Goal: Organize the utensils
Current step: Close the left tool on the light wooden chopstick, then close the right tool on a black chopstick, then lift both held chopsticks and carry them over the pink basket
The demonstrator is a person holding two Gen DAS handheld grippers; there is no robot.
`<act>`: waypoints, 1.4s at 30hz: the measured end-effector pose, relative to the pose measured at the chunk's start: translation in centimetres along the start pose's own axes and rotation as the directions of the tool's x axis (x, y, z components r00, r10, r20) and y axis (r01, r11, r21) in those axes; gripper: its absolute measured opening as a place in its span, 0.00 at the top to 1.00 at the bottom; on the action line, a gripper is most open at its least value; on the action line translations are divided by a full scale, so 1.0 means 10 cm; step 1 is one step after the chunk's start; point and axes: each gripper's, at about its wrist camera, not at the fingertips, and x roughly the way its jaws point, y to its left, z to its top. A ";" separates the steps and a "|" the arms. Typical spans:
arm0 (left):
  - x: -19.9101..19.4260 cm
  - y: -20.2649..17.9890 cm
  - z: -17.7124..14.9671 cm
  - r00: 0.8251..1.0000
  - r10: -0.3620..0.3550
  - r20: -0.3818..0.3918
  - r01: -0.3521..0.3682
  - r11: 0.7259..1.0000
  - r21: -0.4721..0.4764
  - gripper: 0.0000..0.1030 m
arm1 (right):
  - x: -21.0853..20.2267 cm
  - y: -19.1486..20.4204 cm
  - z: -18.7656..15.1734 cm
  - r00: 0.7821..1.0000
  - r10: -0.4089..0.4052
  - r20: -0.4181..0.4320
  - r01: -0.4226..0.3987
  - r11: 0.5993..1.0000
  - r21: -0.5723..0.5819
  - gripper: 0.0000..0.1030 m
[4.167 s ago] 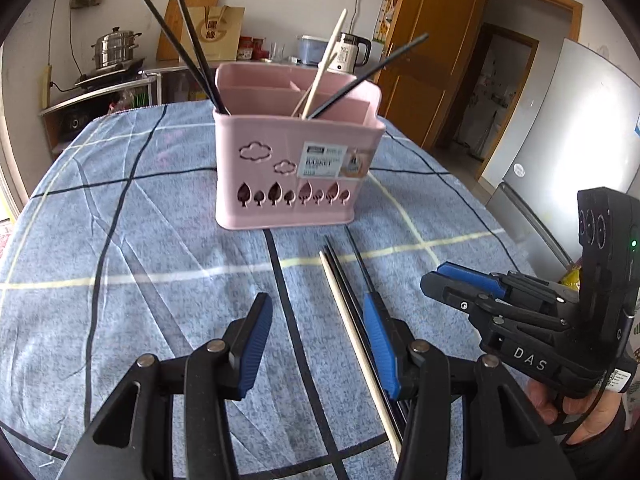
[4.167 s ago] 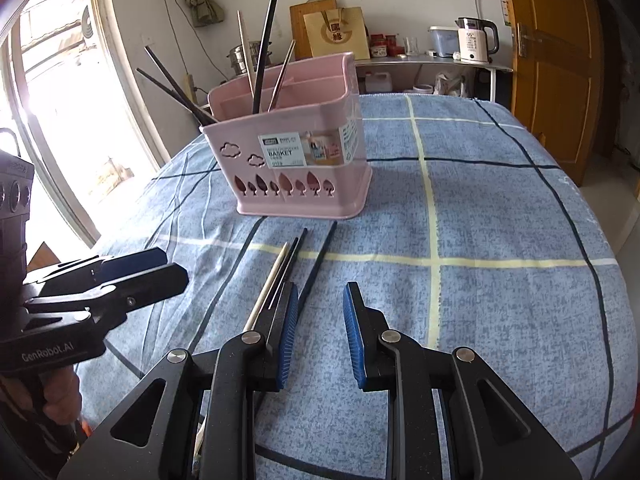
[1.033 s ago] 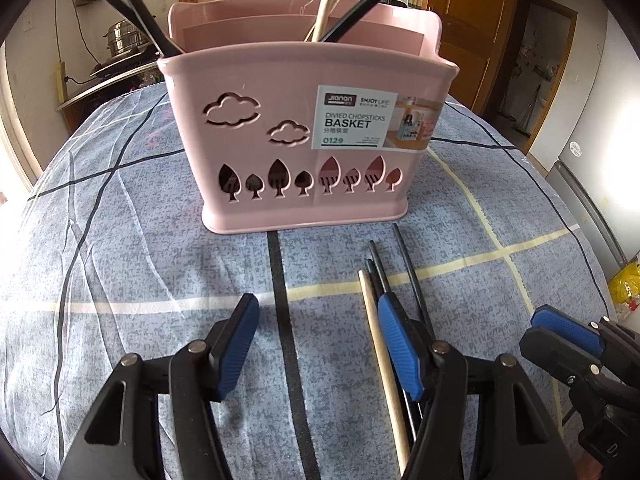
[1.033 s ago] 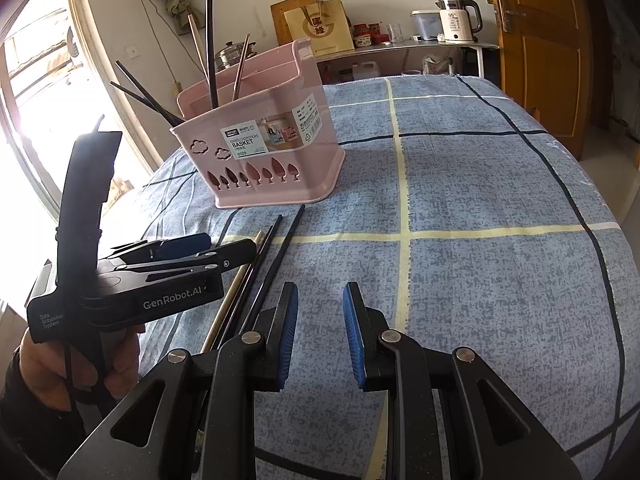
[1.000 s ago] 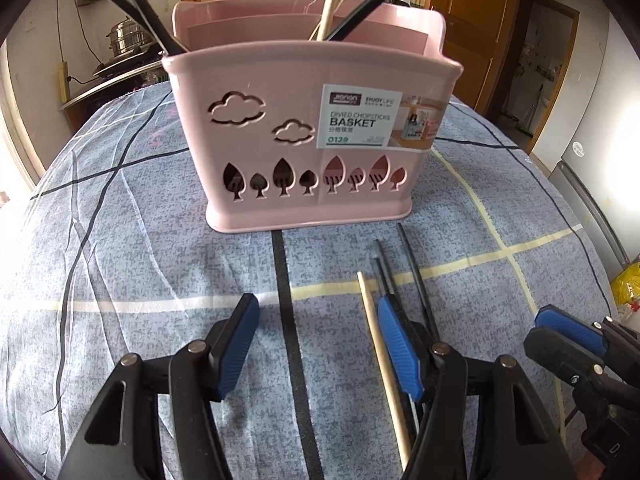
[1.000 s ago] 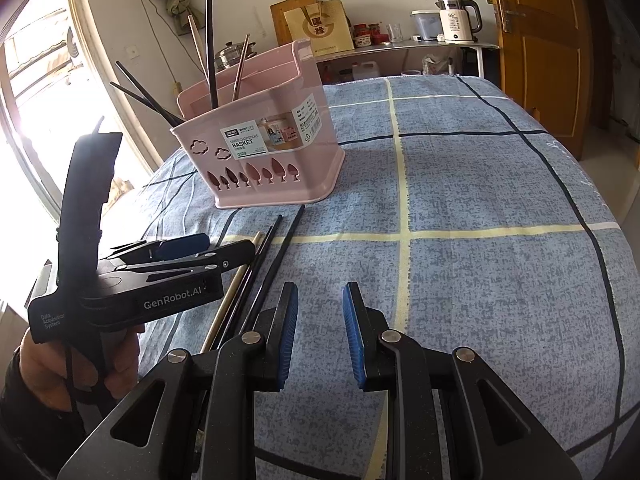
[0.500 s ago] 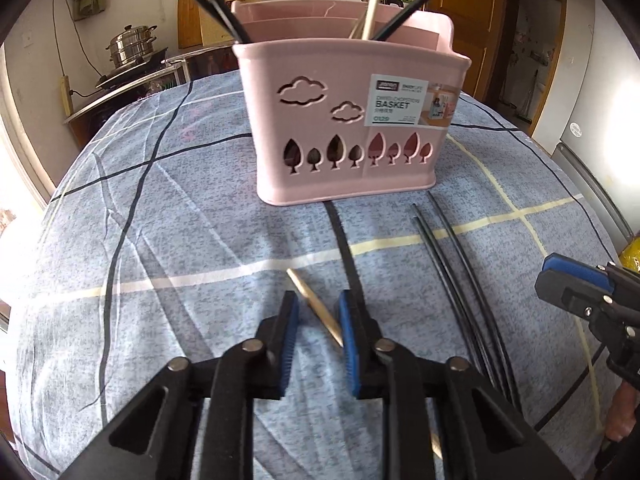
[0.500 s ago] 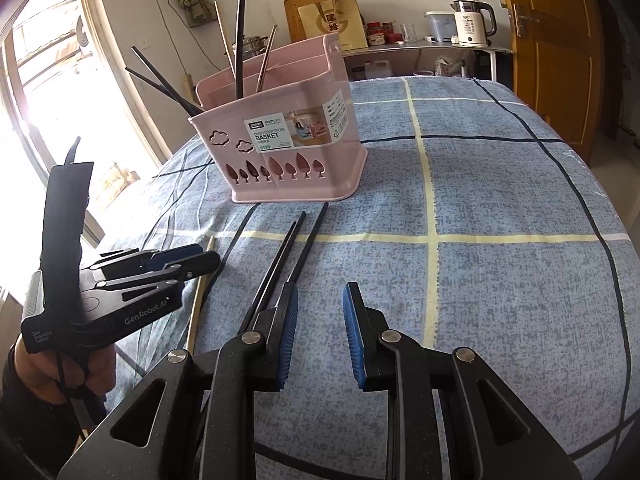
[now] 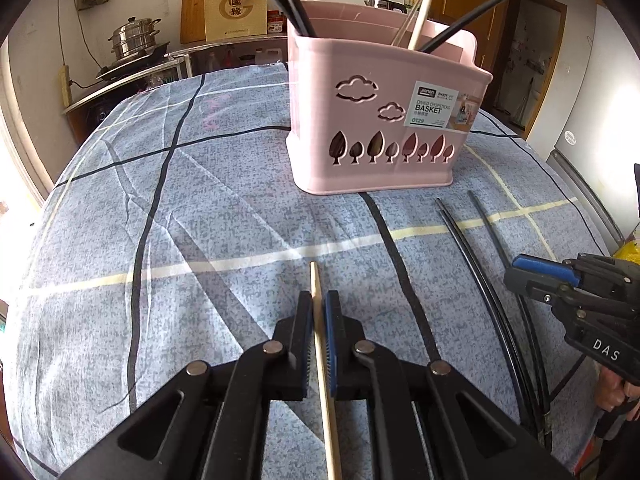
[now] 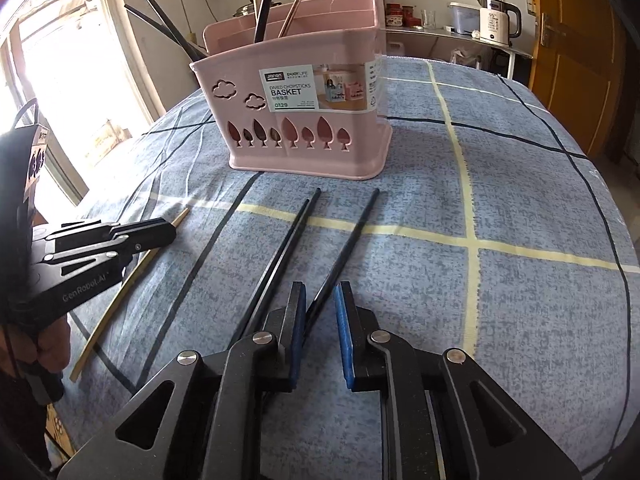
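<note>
A pink divided chopstick basket (image 9: 384,120) (image 10: 304,104) stands on the blue checked tablecloth and holds several black and wooden chopsticks. My left gripper (image 9: 319,312) is shut on a wooden chopstick (image 9: 316,292), whose tip points toward the basket; it also shows in the right wrist view (image 10: 132,276), held by the left gripper (image 10: 168,234). Three black chopsticks (image 10: 288,248) (image 9: 472,264) lie on the cloth in front of the basket. My right gripper (image 10: 320,312) is open, its jaws on either side of the rightmost black chopstick (image 10: 348,240).
The tablecloth (image 9: 180,240) covers a round table whose edge falls off on all sides. A counter with a steel pot (image 9: 134,38) and a kettle (image 10: 500,20) stands behind. A wooden door (image 10: 580,40) is at the far right.
My left gripper moved left from the black chopsticks, closed on the wooden chopstick and carried it to the left. My right gripper moved forward over the rightmost black chopstick.
</note>
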 end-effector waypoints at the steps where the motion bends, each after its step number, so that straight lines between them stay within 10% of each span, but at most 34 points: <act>1: -0.01 0.02 -0.01 1.000 -0.001 0.000 0.001 1.000 -0.011 0.93 | -0.03 -0.05 -0.03 1.000 -0.005 -0.005 0.005 1.000 -0.005 0.86; 22: 0.10 -0.12 0.15 0.999 0.009 -0.035 -0.009 1.000 0.022 0.70 | 0.13 -0.50 0.36 0.989 -0.143 -0.032 0.146 0.980 0.133 0.84; 33: 0.09 -0.07 0.14 0.999 0.015 -0.037 -0.014 1.000 0.024 0.94 | 0.20 -0.42 0.44 0.993 -0.114 -0.038 0.117 0.989 0.095 0.93; 42: -0.16 -0.08 0.27 1.000 -0.019 0.005 0.019 1.000 0.020 0.95 | -0.23 -0.24 0.53 0.995 -0.045 0.090 0.039 0.997 0.064 0.95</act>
